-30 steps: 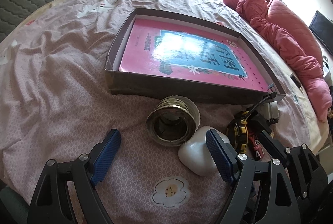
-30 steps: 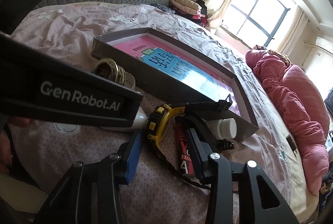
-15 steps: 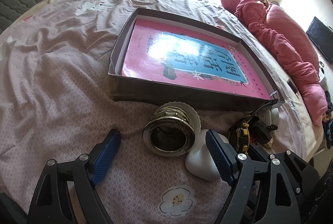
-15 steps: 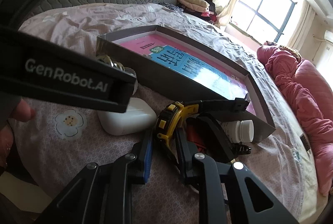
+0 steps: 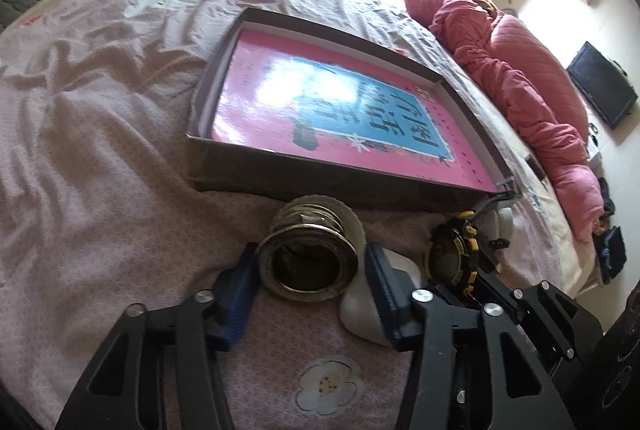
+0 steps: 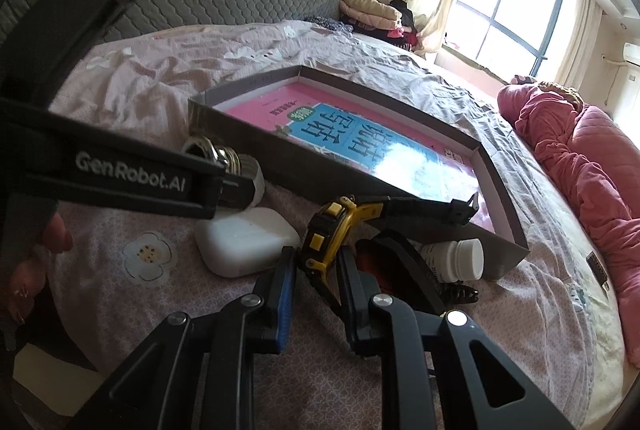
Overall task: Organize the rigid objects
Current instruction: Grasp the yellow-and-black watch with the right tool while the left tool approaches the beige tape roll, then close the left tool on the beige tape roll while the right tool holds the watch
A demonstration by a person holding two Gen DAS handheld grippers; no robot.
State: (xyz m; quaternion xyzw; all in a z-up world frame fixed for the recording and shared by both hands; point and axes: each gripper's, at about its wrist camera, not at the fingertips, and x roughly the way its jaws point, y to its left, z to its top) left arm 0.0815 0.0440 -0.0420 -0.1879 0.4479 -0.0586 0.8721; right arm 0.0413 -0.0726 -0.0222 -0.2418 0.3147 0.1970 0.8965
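Brass-ringed spool [image 5: 308, 262], lying sideways, clamped in left claw [image 5: 310, 294]; right claw [image 6: 316, 270] pinches yellow-black watch [image 6: 326, 238].

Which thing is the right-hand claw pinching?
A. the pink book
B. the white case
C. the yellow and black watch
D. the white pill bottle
C: the right claw has its blue pads closed on the yellow and black watch, while the pill bottle, white case and pink book lie untouched by it.

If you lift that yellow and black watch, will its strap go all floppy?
Probably. The watch has a chunky case that looks stiff, held in the right gripper. Its long black strap sticks out unsupported, so it may droop and swing.
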